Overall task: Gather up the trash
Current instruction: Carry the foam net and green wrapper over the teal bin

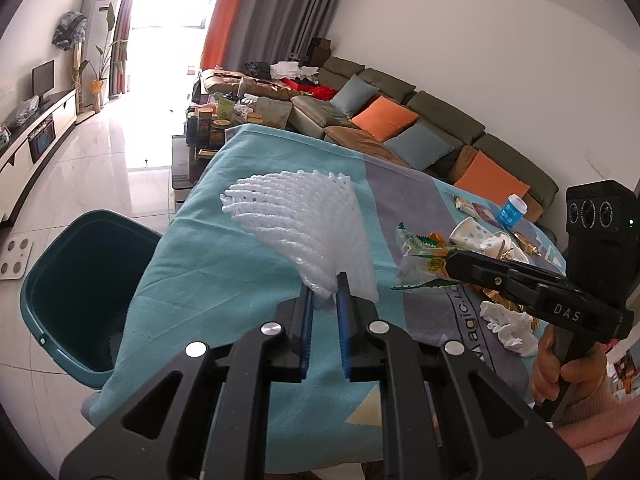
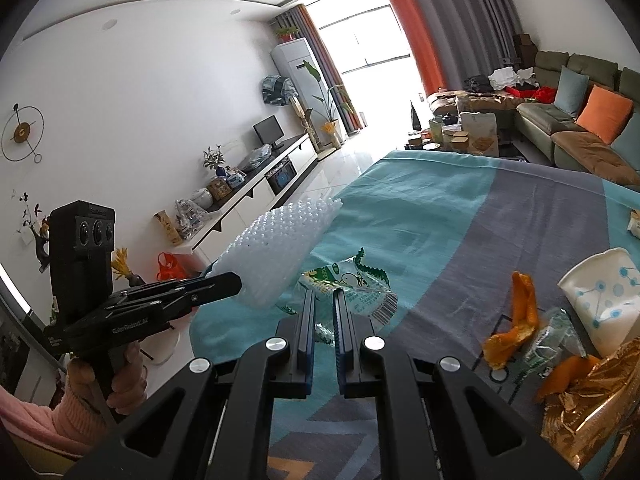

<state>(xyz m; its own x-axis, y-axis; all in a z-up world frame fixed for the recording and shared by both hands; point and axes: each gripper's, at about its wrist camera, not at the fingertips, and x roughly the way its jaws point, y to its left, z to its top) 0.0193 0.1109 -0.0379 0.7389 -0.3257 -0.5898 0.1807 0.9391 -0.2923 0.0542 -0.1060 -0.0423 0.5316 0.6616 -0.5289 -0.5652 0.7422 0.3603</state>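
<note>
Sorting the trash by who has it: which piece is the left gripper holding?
The white foam fruit net, pinched at its narrow end by the left gripper. The green snack wrapper sits in the right gripper instead; the paper cup lies loose.

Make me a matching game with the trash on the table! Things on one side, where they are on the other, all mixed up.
Things:
1. white foam net
2. green snack wrapper
3. paper cup
4. teal bin

Places:
A. lying on its side on the cloth
B. on the floor beside the table
C. pinched in the left gripper
D. pinched in the right gripper

Pairs: 1-C, 2-D, 3-A, 4-B
</note>
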